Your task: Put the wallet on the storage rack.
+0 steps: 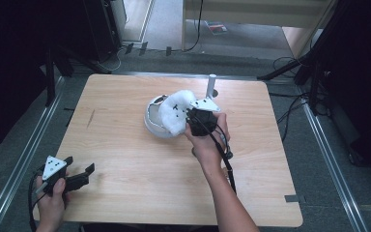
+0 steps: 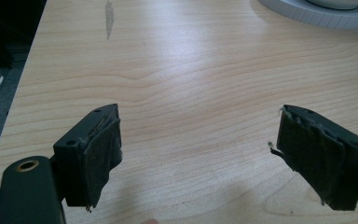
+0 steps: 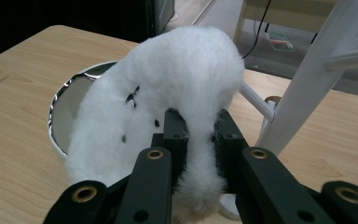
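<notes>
Between the two black jaws of the right gripper [image 3: 200,140], a white furry toy [image 3: 168,98] is pinched at a narrow part of its body, the jaws drawn close on the fluff. Seen from the right gripper view, the toy arches up from the grip and curves over to the left, its long axis bending like a hoop, its far end dropping toward a round white bowl [image 3: 63,109] with a shiny rim. From the high view, the right gripper [image 1: 193,117] sits near the table's middle, and the toy [image 1: 176,111] lies over the bowl's [image 1: 150,124] right side, running from the gripper toward the table's far edge. A white post [image 1: 211,86] stands just behind. Near the front left corner of the wooden table [image 1: 125,164], the left gripper [image 1: 79,175] rests low, its jaws spread wide over bare wood.
</notes>
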Tool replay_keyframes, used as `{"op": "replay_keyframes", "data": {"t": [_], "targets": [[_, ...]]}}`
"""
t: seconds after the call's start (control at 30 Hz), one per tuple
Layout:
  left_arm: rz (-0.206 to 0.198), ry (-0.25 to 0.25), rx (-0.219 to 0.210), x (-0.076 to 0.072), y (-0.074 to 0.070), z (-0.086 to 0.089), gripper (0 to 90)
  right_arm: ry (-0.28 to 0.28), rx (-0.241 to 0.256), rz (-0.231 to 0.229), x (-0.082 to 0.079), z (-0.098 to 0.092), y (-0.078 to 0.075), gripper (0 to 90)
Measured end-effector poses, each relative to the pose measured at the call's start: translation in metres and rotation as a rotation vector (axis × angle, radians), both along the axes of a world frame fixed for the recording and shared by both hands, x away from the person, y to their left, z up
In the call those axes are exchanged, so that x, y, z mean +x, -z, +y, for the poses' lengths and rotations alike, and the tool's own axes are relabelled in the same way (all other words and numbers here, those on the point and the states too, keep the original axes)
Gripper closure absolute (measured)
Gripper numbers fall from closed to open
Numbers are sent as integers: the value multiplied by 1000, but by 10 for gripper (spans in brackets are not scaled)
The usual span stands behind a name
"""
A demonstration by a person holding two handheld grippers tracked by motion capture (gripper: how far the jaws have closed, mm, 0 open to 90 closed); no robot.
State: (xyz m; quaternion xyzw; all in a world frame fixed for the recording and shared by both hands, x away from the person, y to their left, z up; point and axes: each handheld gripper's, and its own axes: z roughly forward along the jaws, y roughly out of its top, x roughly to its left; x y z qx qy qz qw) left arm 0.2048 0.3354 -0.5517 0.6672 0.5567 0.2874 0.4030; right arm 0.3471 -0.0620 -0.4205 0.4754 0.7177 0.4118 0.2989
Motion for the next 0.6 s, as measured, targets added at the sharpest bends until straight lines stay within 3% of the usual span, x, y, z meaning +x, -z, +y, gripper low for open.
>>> {"op": "replay_keyframes", "data": {"t": [0.6], "targets": [[0,2,-1,0,0,0,146,73,-91,0,6,20,2,793]]}}
